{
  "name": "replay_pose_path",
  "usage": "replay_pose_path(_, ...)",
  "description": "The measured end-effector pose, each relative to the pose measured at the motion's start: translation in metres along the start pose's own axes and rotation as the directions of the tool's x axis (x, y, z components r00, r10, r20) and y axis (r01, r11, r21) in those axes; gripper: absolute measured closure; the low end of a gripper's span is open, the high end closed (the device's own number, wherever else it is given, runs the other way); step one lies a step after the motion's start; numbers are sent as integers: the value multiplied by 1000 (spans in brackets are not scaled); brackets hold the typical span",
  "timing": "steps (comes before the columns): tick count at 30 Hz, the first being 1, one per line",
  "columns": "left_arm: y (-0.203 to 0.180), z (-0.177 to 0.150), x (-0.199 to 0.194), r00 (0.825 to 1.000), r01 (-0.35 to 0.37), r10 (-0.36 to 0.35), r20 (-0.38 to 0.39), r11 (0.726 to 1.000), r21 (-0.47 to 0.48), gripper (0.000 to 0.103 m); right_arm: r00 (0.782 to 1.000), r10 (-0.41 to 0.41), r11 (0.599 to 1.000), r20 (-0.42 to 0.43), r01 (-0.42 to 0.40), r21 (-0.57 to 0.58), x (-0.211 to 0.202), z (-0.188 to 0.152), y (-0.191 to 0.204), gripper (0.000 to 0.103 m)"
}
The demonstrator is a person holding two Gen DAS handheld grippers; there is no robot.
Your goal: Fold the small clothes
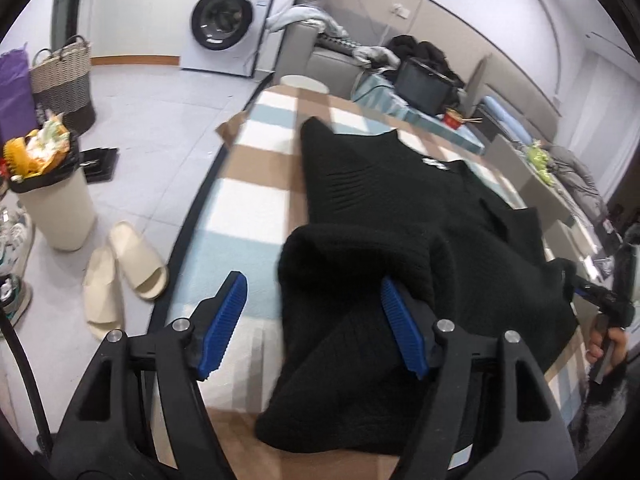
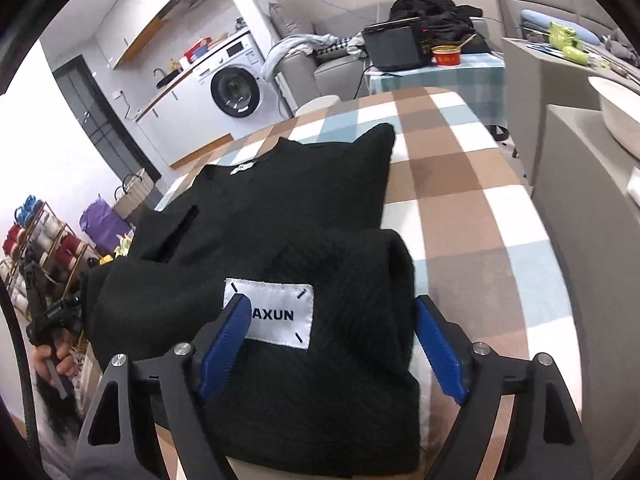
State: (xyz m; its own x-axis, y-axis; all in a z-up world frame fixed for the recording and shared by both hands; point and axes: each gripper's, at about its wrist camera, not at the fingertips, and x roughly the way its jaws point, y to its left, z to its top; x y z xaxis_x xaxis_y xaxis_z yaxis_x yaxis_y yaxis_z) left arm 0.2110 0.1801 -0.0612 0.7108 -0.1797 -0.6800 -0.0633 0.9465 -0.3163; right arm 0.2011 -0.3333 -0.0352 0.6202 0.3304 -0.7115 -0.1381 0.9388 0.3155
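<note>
A black knit sweater (image 1: 400,208) lies on the checked table (image 1: 248,216), with its near end folded into a thick roll. My left gripper (image 1: 314,322) is open, its blue fingers (image 1: 224,320) over the roll's left corner. In the right wrist view the sweater (image 2: 280,216) shows a white "AXUN" label (image 2: 276,312). My right gripper (image 2: 340,344) is open, its jaws either side of the folded near end. The other gripper shows at the far edge in each view (image 1: 608,304) (image 2: 44,312).
The table (image 2: 460,208) edge runs along the left in the left wrist view. On the floor are slippers (image 1: 124,272), a full bin (image 1: 52,196) and a basket (image 1: 64,80). A washing machine (image 1: 228,20), sofa and side table with a laptop (image 2: 396,46) stand behind.
</note>
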Motion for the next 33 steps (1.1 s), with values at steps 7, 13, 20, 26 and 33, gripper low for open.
replay_pose_path(7, -16, 6, 45, 995, 29, -28, -95, 1000, 11, 34, 998, 15, 1000, -65, -16, -15, 36, 5, 5, 33)
replay_pose_path(13, -48, -11, 58, 991, 27, -8, -134, 990, 139, 54, 993, -53, 992, -102, 40, -121, 42, -2, 19, 59)
replay_pose_path(20, -70, -36, 37, 985, 51, -19, -174, 982, 181, 55, 991, -45, 990, -127, 27, -140, 32, -18, 25, 61)
replay_pose_path(26, -58, -61, 2, 990, -7, 27, -137, 989, 147, 55, 990, -45, 994, -135, 31, -103, 12, -41, 23, 60)
replay_pose_path(33, -24, -78, -40, 992, -81, 83, -93, 996, 23, 65, 992, -55, 998, -110, 58, 24, -27, -55, 0, 59)
